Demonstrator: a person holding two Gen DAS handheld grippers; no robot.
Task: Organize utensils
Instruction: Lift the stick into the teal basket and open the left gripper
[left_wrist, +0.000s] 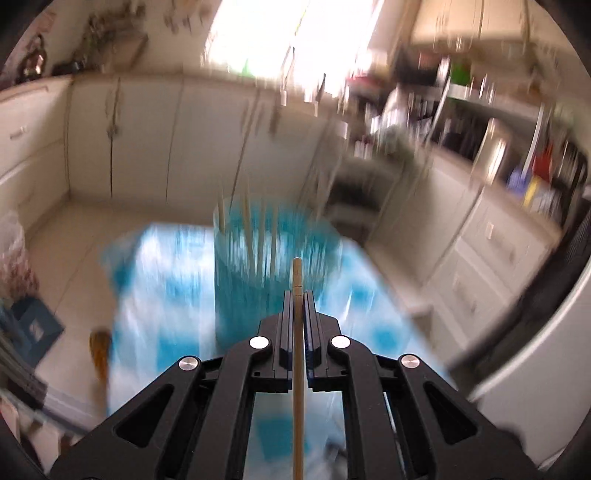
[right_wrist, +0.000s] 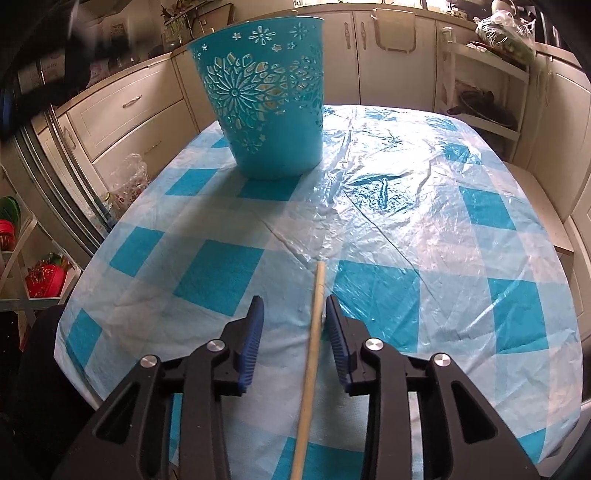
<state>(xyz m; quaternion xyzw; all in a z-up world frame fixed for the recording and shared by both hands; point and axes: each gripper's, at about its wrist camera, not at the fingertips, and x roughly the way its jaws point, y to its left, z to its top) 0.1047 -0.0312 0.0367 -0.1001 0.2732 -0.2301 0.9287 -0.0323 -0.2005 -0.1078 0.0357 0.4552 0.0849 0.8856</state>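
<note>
Left claw (left_wrist: 297, 295) clamped on a wooden stick (left_wrist: 297, 369), facing the turquoise basket (left_wrist: 275, 266); view blurred. Right claw (right_wrist: 294, 310) open around a second wooden stick (right_wrist: 313, 354) above the checked tabletop (right_wrist: 480, 221).

In the right wrist view, the bucket (right_wrist: 267, 99) stands on the tablecloth (right_wrist: 424, 229) at about eleven o'clock, toward the far side of the table, with cabinets (right_wrist: 395, 55) behind it. A wooden stick (right_wrist: 312, 354) runs from six o'clock up toward twelve, between the fingers of the right gripper (right_wrist: 294, 325), closer to the right-hand one. In the left wrist view, the left gripper (left_wrist: 298, 317) has a stick (left_wrist: 297, 369) between its fingers at six o'clock; ahead at twelve stands the bucket (left_wrist: 258, 280) with several sticks (left_wrist: 245, 221) upright inside.
</note>
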